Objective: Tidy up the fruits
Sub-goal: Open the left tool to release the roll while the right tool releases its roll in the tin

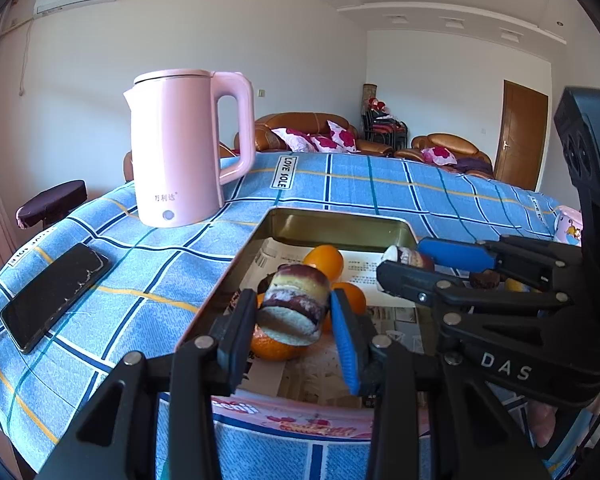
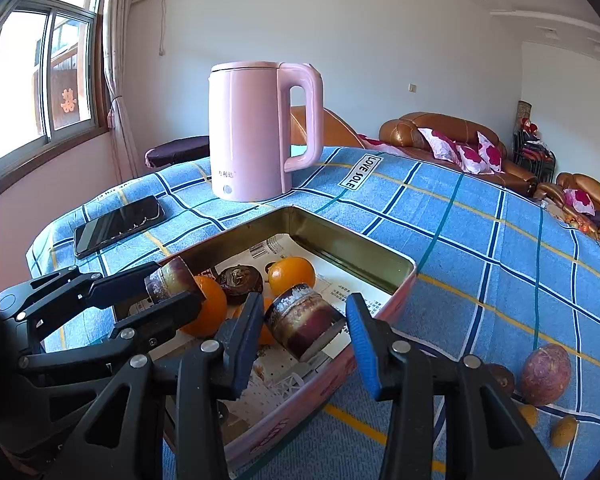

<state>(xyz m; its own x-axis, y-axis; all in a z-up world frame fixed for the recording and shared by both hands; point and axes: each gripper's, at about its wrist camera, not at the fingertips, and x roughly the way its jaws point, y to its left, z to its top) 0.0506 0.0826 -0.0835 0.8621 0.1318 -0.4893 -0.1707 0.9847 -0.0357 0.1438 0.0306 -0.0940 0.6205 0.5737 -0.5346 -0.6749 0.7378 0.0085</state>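
A shallow tin tray (image 1: 340,216) (image 2: 352,236) lined with newspaper lies on the blue checked tablecloth. Several oranges (image 1: 324,260) (image 2: 292,276) and a dark brown fruit (image 2: 240,280) lie in it. My left gripper (image 1: 294,320) (image 2: 168,292) is shut on a short purple sugarcane piece (image 1: 294,304) (image 2: 172,280), held over the tray's near end. My right gripper (image 2: 304,332) (image 1: 412,266) is shut on a second sugarcane piece (image 2: 304,320) (image 1: 408,258), held above the tray's right side. The two grippers hang side by side.
A pink kettle (image 1: 180,148) (image 2: 256,132) stands behind the tray. A black phone (image 1: 56,296) (image 2: 120,224) lies to the left. Right of the tray lie a purple passion fruit (image 2: 546,374) and small brownish fruits (image 2: 564,430). A printed cup (image 1: 568,224) sits far right.
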